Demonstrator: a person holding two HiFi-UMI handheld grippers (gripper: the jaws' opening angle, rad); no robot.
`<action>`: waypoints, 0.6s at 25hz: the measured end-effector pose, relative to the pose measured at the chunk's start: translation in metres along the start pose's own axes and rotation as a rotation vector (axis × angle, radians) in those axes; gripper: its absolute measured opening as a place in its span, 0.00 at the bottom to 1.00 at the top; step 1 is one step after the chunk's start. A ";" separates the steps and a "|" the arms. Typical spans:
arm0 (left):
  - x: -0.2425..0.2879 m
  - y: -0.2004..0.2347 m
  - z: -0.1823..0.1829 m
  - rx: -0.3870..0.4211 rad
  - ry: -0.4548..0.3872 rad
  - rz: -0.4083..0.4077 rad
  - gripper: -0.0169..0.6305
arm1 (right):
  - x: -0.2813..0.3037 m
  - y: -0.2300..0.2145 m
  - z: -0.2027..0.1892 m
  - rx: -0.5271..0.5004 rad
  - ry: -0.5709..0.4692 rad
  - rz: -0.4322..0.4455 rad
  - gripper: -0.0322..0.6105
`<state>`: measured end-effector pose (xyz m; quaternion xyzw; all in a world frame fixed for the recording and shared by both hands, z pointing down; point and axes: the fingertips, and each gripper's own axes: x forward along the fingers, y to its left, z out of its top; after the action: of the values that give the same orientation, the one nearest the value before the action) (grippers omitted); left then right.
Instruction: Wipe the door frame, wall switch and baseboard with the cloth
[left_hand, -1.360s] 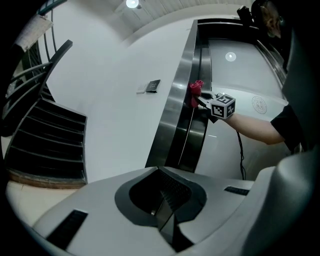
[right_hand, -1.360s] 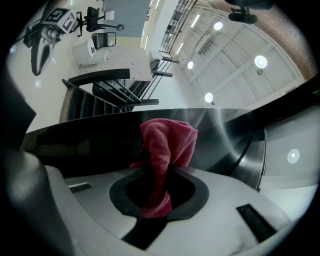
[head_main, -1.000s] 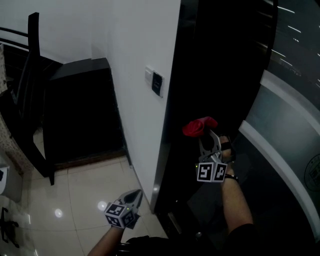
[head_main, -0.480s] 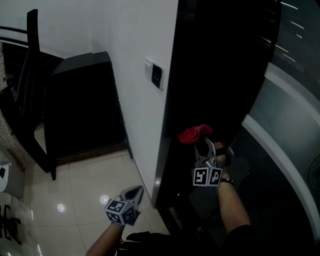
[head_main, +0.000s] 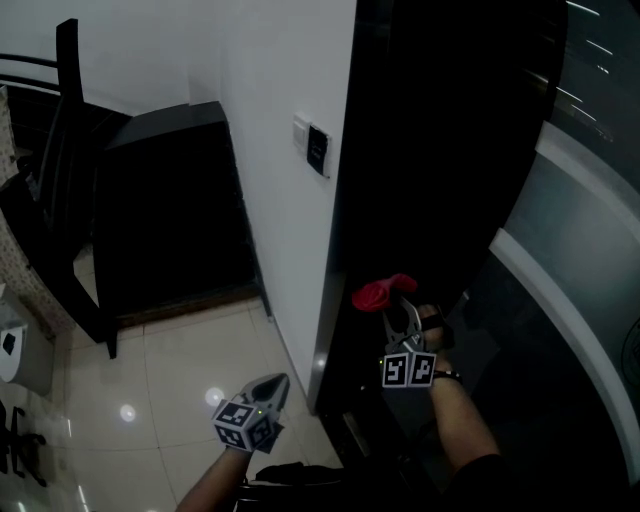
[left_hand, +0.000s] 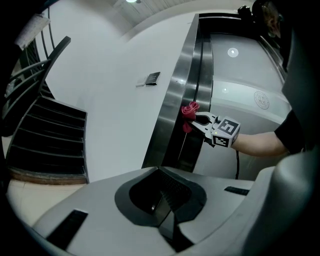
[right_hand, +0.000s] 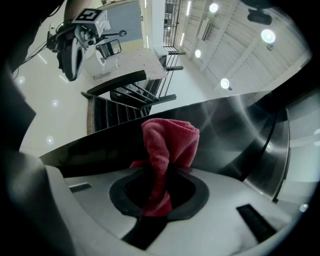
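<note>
**Cloth slides lower down the door frame, and the wipe is under way**

The door frame (head_main: 345, 200) is taking the stroke. Over the last second the right gripper (head_main: 395, 305) has dropped steadily down the frame's dark face. Its jaws are clamped tight on the red cloth (head_main: 380, 293), which stays bunched against the frame and now sits well down towards its foot. The left gripper (head_main: 270, 385) hangs left of the frame near the bottom, jaws closed together on nothing, and has barely shifted. The wall switch (head_main: 318, 150), just left of the frame and higher than the cloth, has nothing near it. By my read this downward pass on the frame is nearly spent, with the switch and baseboard still to do.
</note>
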<state>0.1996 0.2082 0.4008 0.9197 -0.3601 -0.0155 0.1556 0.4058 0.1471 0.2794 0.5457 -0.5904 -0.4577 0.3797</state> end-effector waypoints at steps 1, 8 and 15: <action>0.000 0.001 -0.001 -0.002 0.002 0.003 0.03 | 0.000 0.007 -0.002 0.000 0.004 0.015 0.15; 0.001 0.001 -0.008 -0.005 0.014 0.004 0.03 | -0.003 0.059 -0.015 -0.006 0.030 0.115 0.15; 0.000 0.007 -0.009 -0.012 0.017 0.022 0.03 | -0.005 0.093 -0.027 -0.015 0.051 0.191 0.15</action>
<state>0.1961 0.2062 0.4115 0.9148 -0.3690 -0.0082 0.1643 0.4042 0.1477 0.3768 0.4956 -0.6266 -0.4097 0.4404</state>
